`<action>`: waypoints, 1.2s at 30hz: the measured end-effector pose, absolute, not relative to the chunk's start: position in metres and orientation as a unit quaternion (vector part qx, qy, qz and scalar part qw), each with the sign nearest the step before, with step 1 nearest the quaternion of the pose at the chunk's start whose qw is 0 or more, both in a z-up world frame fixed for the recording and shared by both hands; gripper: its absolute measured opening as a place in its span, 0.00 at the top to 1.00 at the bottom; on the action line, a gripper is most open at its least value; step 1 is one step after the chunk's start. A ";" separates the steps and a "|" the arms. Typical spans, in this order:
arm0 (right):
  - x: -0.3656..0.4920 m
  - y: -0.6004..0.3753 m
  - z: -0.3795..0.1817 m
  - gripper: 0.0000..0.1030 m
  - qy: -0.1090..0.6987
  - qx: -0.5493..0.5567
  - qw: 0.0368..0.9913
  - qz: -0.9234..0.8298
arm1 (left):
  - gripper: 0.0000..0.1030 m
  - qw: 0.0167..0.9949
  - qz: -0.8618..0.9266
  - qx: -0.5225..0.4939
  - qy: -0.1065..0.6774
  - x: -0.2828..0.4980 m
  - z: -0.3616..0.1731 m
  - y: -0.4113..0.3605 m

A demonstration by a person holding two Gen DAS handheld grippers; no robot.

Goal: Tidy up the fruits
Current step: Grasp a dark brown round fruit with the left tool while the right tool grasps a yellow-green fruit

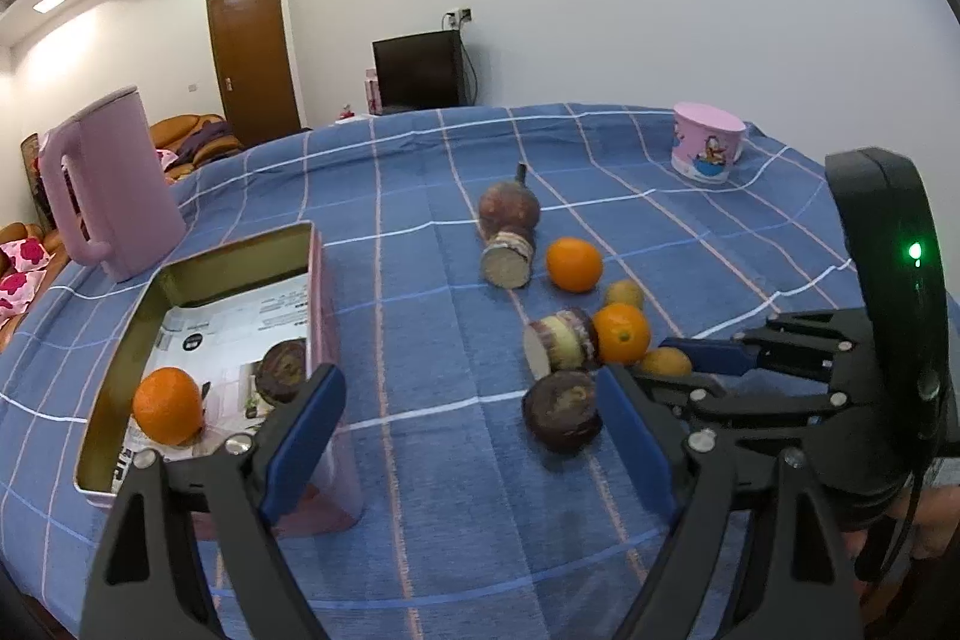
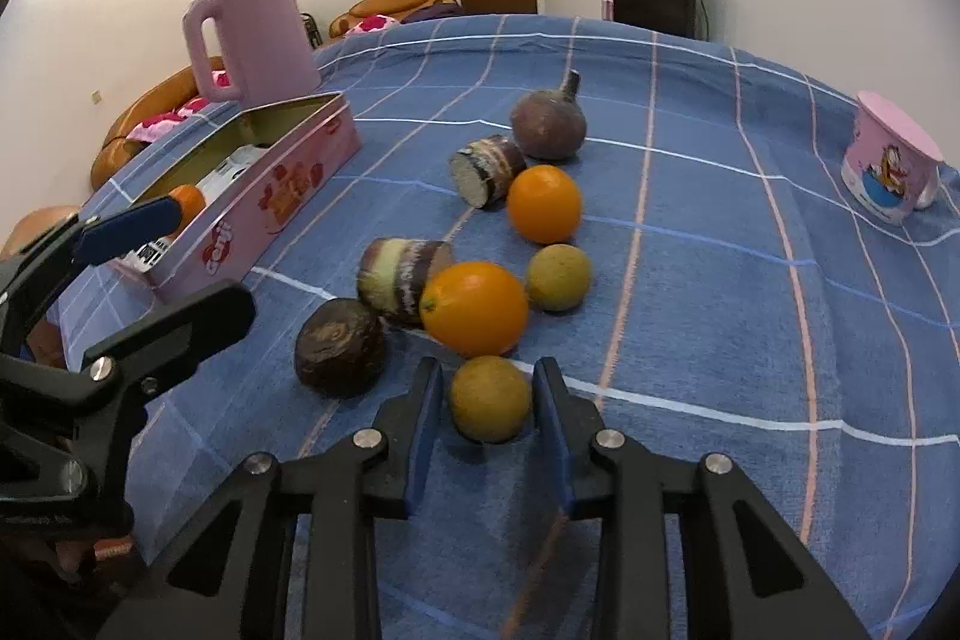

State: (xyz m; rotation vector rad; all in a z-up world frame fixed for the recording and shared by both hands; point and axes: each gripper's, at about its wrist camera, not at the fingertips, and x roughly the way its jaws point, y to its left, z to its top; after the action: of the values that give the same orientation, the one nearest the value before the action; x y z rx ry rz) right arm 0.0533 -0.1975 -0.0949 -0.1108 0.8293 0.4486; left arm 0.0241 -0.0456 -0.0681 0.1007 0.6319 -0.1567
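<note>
My right gripper (image 2: 489,403) is shut on a small yellow-green fruit (image 2: 490,398) that rests on the blue checked cloth; its pads press both sides. Just beyond lie two oranges (image 2: 474,307) (image 2: 544,203), another yellow-green fruit (image 2: 558,277), a wrinkled dark fruit (image 2: 339,347), two cut purple root pieces (image 2: 402,286) and a round dark root (image 2: 547,124). My left gripper (image 1: 474,400) stands open over bare cloth between the pink tin (image 1: 318,292) and the wrinkled dark fruit (image 1: 561,409). The tin holds an orange (image 1: 168,405) and a dark fruit (image 1: 282,370).
A pink kettle (image 1: 108,184) stands behind the tin at the left. An upturned pink cartoon cup (image 1: 708,142) sits at the far right of the table. Blue cloth stretches to the right of the fruit pile. A sofa with cushions lies beyond the table's left edge.
</note>
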 end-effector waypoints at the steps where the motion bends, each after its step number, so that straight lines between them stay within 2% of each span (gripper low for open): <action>1: 0.052 -0.199 -0.094 0.73 0.396 -0.051 0.891 0.215 | 0.16 0.946 -0.078 0.050 0.311 0.024 -0.069 -0.047; 6: 0.044 -0.217 -0.085 0.73 0.360 -0.011 0.909 0.210 | 0.22 0.941 -0.088 0.052 0.321 0.027 -0.072 -0.052; 10: 0.043 -0.225 -0.082 0.73 0.351 -0.006 0.917 0.190 | 0.33 0.934 -0.101 0.050 0.340 0.034 -0.077 -0.058; 14: 0.043 -0.229 -0.081 0.73 0.349 0.000 0.918 0.189 | 0.38 0.924 -0.114 0.045 0.362 0.040 -0.084 -0.065; 19: 0.043 -0.229 -0.081 0.73 0.348 -0.001 0.918 0.188 | 0.39 0.914 -0.124 0.049 0.382 0.046 -0.092 -0.073; 22: 0.043 -0.228 -0.081 0.73 0.348 -0.002 0.918 0.189 | 0.48 0.907 -0.127 0.041 0.400 0.053 -0.096 -0.073; 26: 0.044 -0.228 -0.081 0.73 0.347 -0.003 0.919 0.189 | 0.48 0.900 -0.129 0.035 0.414 0.060 -0.099 -0.074; 31: 0.042 -0.227 -0.081 0.73 0.345 -0.006 0.919 0.191 | 0.56 0.894 -0.142 0.015 0.424 0.066 -0.101 -0.069; 36: 0.042 -0.225 -0.081 0.73 0.346 -0.010 0.919 0.191 | 0.58 0.894 -0.142 0.010 0.425 0.068 -0.102 -0.067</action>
State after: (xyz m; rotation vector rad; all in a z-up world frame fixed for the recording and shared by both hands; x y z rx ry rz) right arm 0.0417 -0.2253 -0.0811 -0.0204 0.7110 0.3936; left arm 0.0682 -0.0674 -0.1018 0.0212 0.8824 -0.2951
